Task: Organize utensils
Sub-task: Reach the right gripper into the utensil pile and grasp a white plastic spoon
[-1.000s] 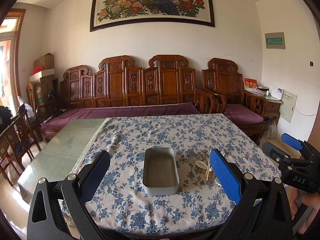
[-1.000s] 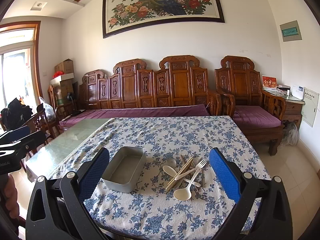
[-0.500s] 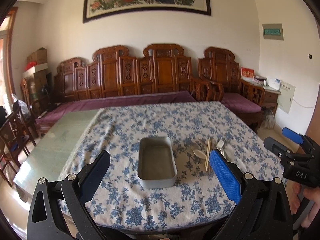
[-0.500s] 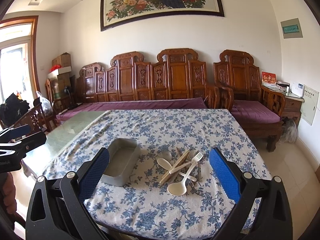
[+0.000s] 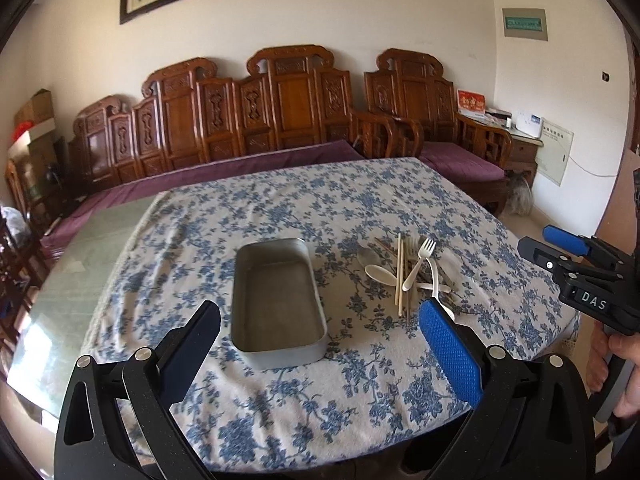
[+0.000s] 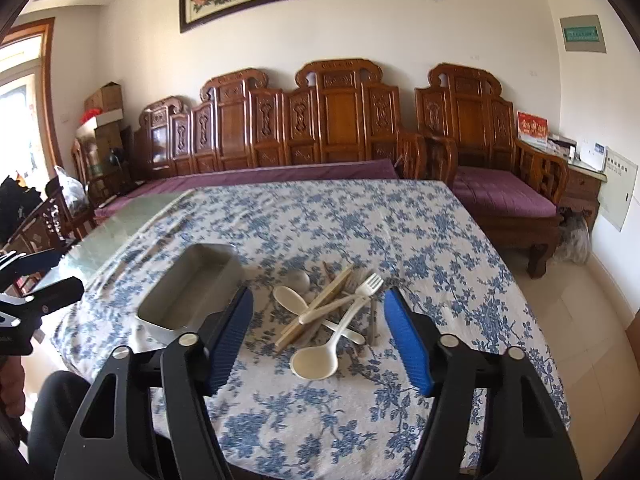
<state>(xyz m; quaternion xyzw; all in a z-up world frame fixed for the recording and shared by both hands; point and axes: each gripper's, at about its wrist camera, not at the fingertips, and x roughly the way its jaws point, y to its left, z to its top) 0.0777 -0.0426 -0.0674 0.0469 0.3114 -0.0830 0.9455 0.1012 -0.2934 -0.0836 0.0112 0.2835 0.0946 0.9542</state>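
Observation:
An empty grey metal tin (image 5: pixel 276 300) sits on the blue-flowered tablecloth (image 5: pixel 280 408). Right of it lies a pile of utensils (image 5: pixel 408 272): white plastic spoons, a white fork and wooden chopsticks. My left gripper (image 5: pixel 318 312) hovers wide open over the near end of the tin, holding nothing. In the right wrist view, my right gripper (image 6: pixel 320 296) hangs over the near side of the utensil pile (image 6: pixel 332 312), with the tin (image 6: pixel 192 288) to its left. Its jaws are closing, and the pads touch nothing. Each gripper shows at the edge of the other's view.
A bare glass strip of the table (image 5: pixel 80 264) lies left of the cloth. A carved wooden bench with a purple cushion (image 6: pixel 280 176) stands behind the table, with an armchair (image 6: pixel 500 196) at the right. A hand (image 5: pixel 616 364) holds the right gripper's handle.
Both grippers have come down and closer to the table, so the tin and utensils look larger. The right gripper's jaws have narrowed; the left jaws stay wide.

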